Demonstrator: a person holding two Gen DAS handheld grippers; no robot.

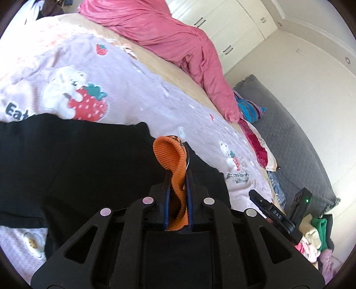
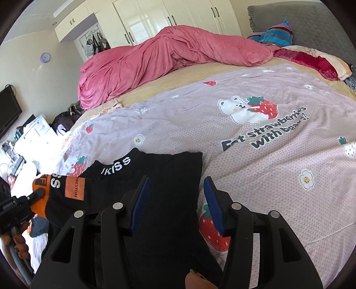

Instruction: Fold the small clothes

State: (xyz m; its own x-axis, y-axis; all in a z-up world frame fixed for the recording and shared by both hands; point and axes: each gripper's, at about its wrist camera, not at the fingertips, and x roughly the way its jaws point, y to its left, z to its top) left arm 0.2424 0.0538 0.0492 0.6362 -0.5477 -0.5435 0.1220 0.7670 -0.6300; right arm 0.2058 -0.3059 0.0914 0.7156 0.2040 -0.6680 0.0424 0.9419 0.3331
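A wide bed fills both views, spread with a lilac sheet [image 2: 255, 169] printed with bears and strawberries. A rumpled pink duvet [image 2: 155, 62] lies heaped along the top of the right wrist frame, with white wardrobes [image 2: 155, 17] behind it. In the lower left of that frame lies the black garment [image 2: 160, 195], its collar lettered in white and an orange patch on the sleeve at its left edge. The right gripper [image 2: 176, 206] hangs over the garment's right half, its blue-padded jaws spread with nothing between them. In the left wrist view the left gripper [image 1: 178, 195], low at centre, has its jaws pressed together on the orange ribbed cuff [image 1: 171, 155], which arches up above the fingertips over the black cloth.
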